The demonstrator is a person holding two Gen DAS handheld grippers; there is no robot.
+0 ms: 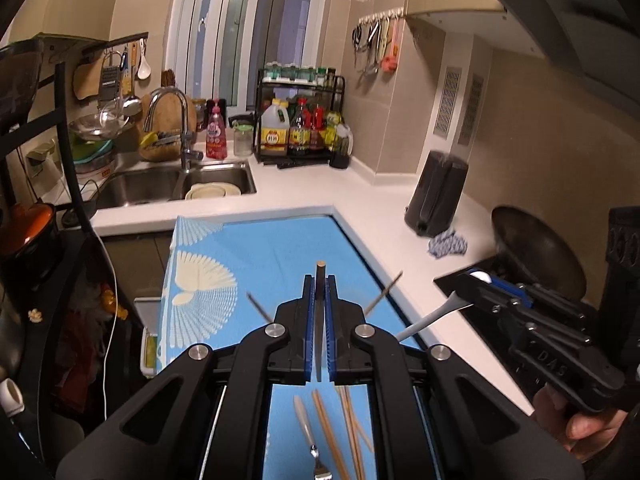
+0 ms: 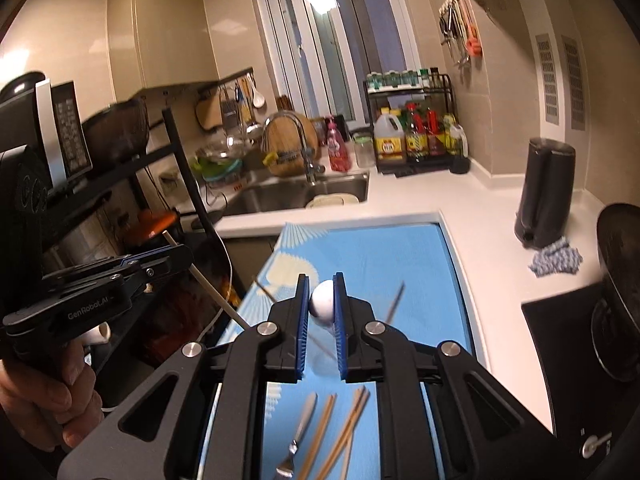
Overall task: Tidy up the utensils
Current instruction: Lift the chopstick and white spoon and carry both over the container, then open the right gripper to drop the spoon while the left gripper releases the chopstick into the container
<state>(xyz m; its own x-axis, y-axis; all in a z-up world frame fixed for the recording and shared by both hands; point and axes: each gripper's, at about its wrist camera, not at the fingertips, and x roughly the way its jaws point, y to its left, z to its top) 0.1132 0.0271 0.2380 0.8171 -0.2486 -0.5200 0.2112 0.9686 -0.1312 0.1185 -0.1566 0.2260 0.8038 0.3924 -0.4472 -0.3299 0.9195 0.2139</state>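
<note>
One fork (image 1: 316,464) below; left claw (image 1: 319,280) grips one chopstick (image 1: 320,276), right claw (image 2: 322,280) one spoon (image 2: 322,304).

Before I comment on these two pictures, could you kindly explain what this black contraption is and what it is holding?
No robot here: a person grips a hand-held gripper in each hand, each with a fisheye camera looking along its fingers. The left camera shows the left hand-held gripper shut on a wooden chopstick. The right camera shows the right hand-held gripper shut on a white spoon. Each view also catches the other gripper from the side. Below, on a blue cloth over the kitchen counter, lie a fork and more chopsticks.
</note>
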